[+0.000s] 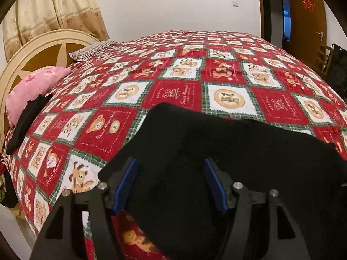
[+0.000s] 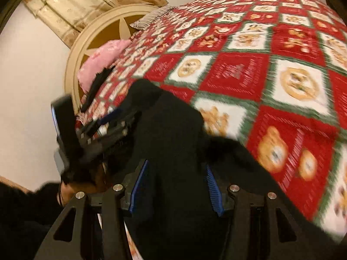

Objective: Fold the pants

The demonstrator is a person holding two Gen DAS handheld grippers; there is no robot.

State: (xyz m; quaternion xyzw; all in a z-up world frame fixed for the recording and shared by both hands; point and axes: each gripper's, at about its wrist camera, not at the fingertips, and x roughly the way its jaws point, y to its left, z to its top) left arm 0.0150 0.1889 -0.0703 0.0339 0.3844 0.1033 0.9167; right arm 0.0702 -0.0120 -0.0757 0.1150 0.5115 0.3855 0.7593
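The black pants [image 1: 227, 151] lie on the red patchwork bedspread [image 1: 173, 69] near the bed's front edge. My left gripper [image 1: 170, 162] is open, its blue-padded jaws wide apart over the pants, with the dark cloth between and under them. In the right wrist view the pants [image 2: 173, 134] fill the lower middle. My right gripper [image 2: 176, 164] is open over the cloth too. The left gripper [image 2: 104, 127] shows there at the left, at the pants' left edge. That view is blurred by motion.
A pink pillow [image 1: 32, 88] and a second black garment [image 1: 28, 119] lie at the bed's left by the round cream headboard [image 1: 39, 49]. A striped pillow [image 1: 93, 49] lies further back. A brown door [image 1: 308, 21] and a chair [image 1: 325, 58] stand at the right.
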